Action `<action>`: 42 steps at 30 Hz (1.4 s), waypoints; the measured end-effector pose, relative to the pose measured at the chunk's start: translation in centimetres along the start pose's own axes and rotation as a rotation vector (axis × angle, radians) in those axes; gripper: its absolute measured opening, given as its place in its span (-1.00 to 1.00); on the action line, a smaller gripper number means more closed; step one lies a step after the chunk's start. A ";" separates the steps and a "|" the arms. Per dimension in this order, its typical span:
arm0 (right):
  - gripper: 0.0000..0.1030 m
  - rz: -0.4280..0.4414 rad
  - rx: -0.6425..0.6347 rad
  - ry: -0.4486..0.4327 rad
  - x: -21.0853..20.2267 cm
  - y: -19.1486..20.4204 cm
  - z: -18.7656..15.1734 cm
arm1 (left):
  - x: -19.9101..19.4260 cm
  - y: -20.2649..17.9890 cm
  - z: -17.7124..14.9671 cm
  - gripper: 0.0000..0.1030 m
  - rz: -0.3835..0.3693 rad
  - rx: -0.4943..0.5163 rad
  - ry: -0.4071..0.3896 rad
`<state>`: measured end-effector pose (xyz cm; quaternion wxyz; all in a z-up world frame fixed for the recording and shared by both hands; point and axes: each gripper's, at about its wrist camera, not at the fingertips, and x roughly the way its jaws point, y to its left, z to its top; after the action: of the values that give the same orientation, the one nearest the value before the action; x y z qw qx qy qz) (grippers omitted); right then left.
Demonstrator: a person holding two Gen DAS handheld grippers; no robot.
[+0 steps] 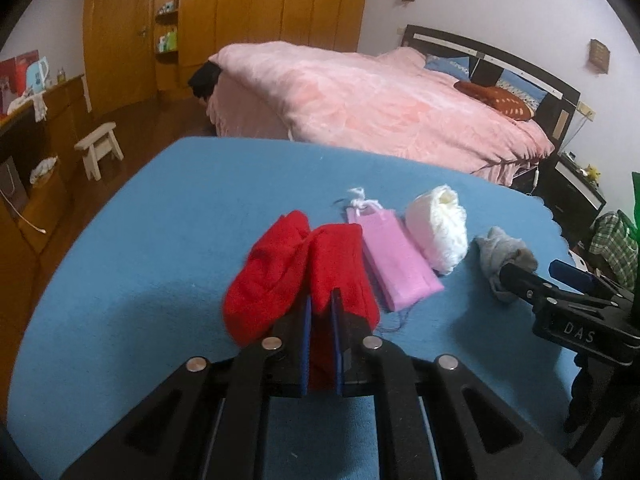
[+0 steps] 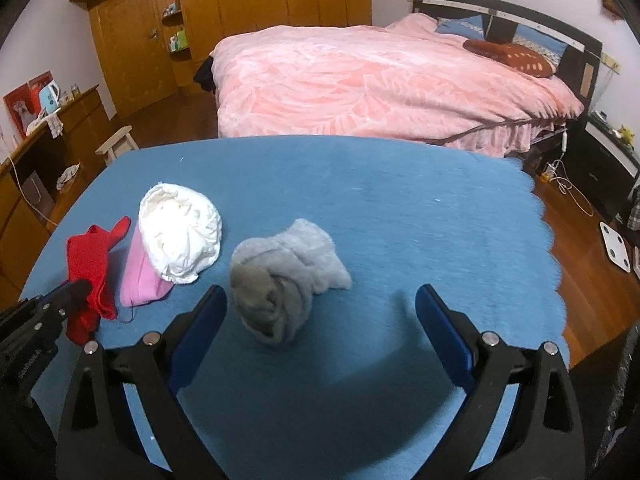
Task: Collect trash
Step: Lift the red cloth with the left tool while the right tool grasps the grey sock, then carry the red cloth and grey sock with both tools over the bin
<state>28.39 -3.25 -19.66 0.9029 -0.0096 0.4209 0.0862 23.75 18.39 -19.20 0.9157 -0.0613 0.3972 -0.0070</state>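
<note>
A red cloth (image 1: 296,272) is seen lying on the blue-covered table (image 1: 160,240), and its near end is clamped between the blue pads of the left gripper (image 1: 322,312), whose jaws are drawn almost together on the fabric. Just to the right of the red cloth a flat pink pouch (image 1: 394,260) with a knotted white string at its far end is laid on the table, and touching its right side a crumpled white bundle (image 1: 438,232) is found. Further right, apart from the bundle, a balled grey cloth (image 2: 280,284) is set on the table; it is flanked by the wide-spread fingers of the right gripper (image 2: 320,296), the left blue pad standing just beside the cloth and the right pad well clear of it, so nothing is grasped there. In the right wrist view the left gripper is seen at the left edge with the red cloth hanging from its tip, while in the left wrist view the right gripper is seen at the right edge next to the grey cloth. Beyond the table a bed (image 1: 380,104) covered with a pink quilt is seen, with a dark headboard and pillows at its far end. A wooden wardrobe (image 1: 260,12) lines the far wall, and a small white stool (image 1: 98,148) stands on the wooden floor at the left.
</note>
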 end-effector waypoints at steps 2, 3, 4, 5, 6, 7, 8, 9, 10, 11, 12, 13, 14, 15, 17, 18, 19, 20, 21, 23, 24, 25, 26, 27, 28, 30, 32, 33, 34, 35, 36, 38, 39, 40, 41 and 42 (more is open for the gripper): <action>0.80 0.004 -0.008 0.009 0.5 0.3 0.2 | 0.2 0.2 -0.2 -0.78 -0.003 -0.008 0.011; 0.76 0.008 -0.010 0.013 0.7 0.5 0.3 | 0.4 0.3 -0.2 -0.77 -0.005 -0.010 0.013; 0.67 0.014 -0.012 0.020 1.0 0.6 0.4 | 0.5 0.3 -0.3 -0.77 -0.008 -0.014 0.018; 0.41 0.029 -0.017 0.035 1.3 0.8 0.4 | 0.6 0.5 -0.2 -0.77 -0.011 -0.015 0.020; 0.27 0.040 -0.021 0.045 1.5 0.9 0.4 | 0.7 0.5 -0.3 -0.76 -0.015 -0.017 0.024; 0.25 0.039 -0.030 0.046 1.6 1.1 0.4 | 0.8 0.6 -0.3 -0.74 -0.019 -0.018 0.028; 0.09 0.046 -0.042 0.041 1.4 1.3 0.3 | 0.9 0.7 -0.3 -0.74 -0.022 -0.021 0.031; -0.14 0.062 -0.055 0.038 1.3 1.6 0.3 | 0.9 0.7 -0.3 -0.72 -0.025 -0.022 0.032; -0.21 0.064 -0.064 0.037 1.3 1.8 0.2 | 1.0 0.7 -0.3 -0.71 -0.028 -0.023 0.034; -0.26 0.059 -0.070 0.037 1.2 1.9 0.2 | 1.0 0.7 -0.3 -0.71 -0.027 -0.021 0.035; -0.29 0.064 -0.066 0.038 1.1 1.9 0.1 | 1.0 0.6 -0.2 -0.68 -0.025 -0.018 0.036; -0.30 0.070 -0.056 0.038 1.0 1.8 0.1 | 1.0 0.5 -0.2 -0.64 -0.024 -0.011 0.036; -0.32 0.076 -0.046 0.039 0.9 1.6 0.1 | 1.0 0.3 -0.2 -0.61 -0.025 -0.006 0.036; -0.32 0.086 -0.031 0.040 0.7 1.4 -0.1 | 1.0 0.2 -0.2 -0.59 -0.026 0.000 0.037; -0.33 0.086 -0.014 0.036 0.1 0.9 -0.5 | 1.0 0.1 -0.2 -0.58 -0.025 0.003 0.037; -0.33 0.082 -0.004 0.031 -0.3 0.7 -0.8 | 0.9 0.1 -0.2 -0.59 -0.027 0.002 0.036; -0.33 0.084 0.008 0.026 -0.8 0.5 -1.0 | 0.9 0.1 -0.2 -0.60 -0.028 0.001 0.035; -0.33 0.084 0.022 0.023 -1.4 0.1 -1.3 | 0.9 0.1 -0.2 -0.62 -0.027 0.001 0.035; -0.33 0.083 0.031 0.020 -1.8 -0.2 -1.6 | 0.8 0.1 -0.2 -0.73 -0.025 0.002 0.033; -0.33 0.083 0.045 0.016 -2.5 -0.7 -1.9 | 0.8 0.0 -0.2 -0.81 -0.022 0.007 0.032; -0.33 0.084 0.051 0.013 -2.9 -0.9 -2.1 | 0.7 0.0 -0.2 -0.85 -0.021 0.009 0.027; -0.33 0.082 0.054 0.008 -3.4 -1.1 -2.3 | 0.5 -0.1 -0.2 -0.86 -0.020 0.009 0.021; -0.32 0.077 0.054 0.001 -3.8 -1.3 -2.4 | 0.3 -0.2 -0.2 -0.86 -0.020 0.008 0.015; -0.32 0.073 0.056 -0.004 -4.3 -1.4 -2.6 | -0.2 -0.3 -0.2 -0.87 -0.021 0.006 0.004; -0.32 0.072 0.060 -0.008 -4.6 -1.7 -2.6 | -0.5 -0.5 -0.2 -0.87 -0.022 0.007 -0.003; -0.32 0.066 0.069 -0.026 -5.7 -2.1 -2.9 | -1.4 -0.8 -0.3 -0.87 -0.026 0.013 -0.021; -0.32 0.057 0.068 -0.037 -6.5 -2.3 -3.1 | -2.6 -1.5 -0.4 -0.87 -0.028 0.030 -0.044; -0.32 0.046 0.065 -0.048 -7.2 -2.5 -3.3 | -3.1 -1.8 -0.4 -0.87 -0.029 0.036 -0.053; -0.32 0.039 0.065 -0.054 -7.6 -2.6 -3.4 | -3.8 -2.1 -0.5 -0.87 -0.032 0.042 -0.066; -0.32 0.030 0.068 -0.061 -8.2 -2.8 -3.7 | -4.6 -2.6 -0.6 -0.87 -0.038 0.053 -0.080; -0.32 0.026 0.075 -0.063 -8.7 -3.1 -3.9 | -5.4 -3.1 -0.7 -0.87 -0.042 0.070 -0.093; -0.32 0.014 0.096 -0.060 -9.6 -3.8 -4.4 | -6.6 -4.0 -0.8 -0.87 -0.052 0.092 -0.107; -0.32 0.006 0.107 -0.058 -10.0 -4.1 -4.7 | -7.2 -4.6 -1.0 -0.87 -0.061 0.099 -0.109; -0.32 0.002 0.115 -0.057 -10.3 -4.4 -4.8 | -7.7 -5.2 -1.1 -0.87 -0.068 0.104 -0.106; -0.32 -0.006 0.126 -0.056 -10.9 -4.8 -5.2 | -8.0 -5.6 -1.2 -0.87 -0.072 0.108 -0.105; -0.32 -0.014 0.130 -0.055 -11.2 -5.0 -5.3 | -8.5 -6.3 -1.4 -0.87 -0.081 0.118 -0.103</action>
<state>18.11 -10.35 -14.83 0.9136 0.0486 0.4004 0.0524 17.14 12.49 -13.24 0.9358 -0.0236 0.3458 -0.0643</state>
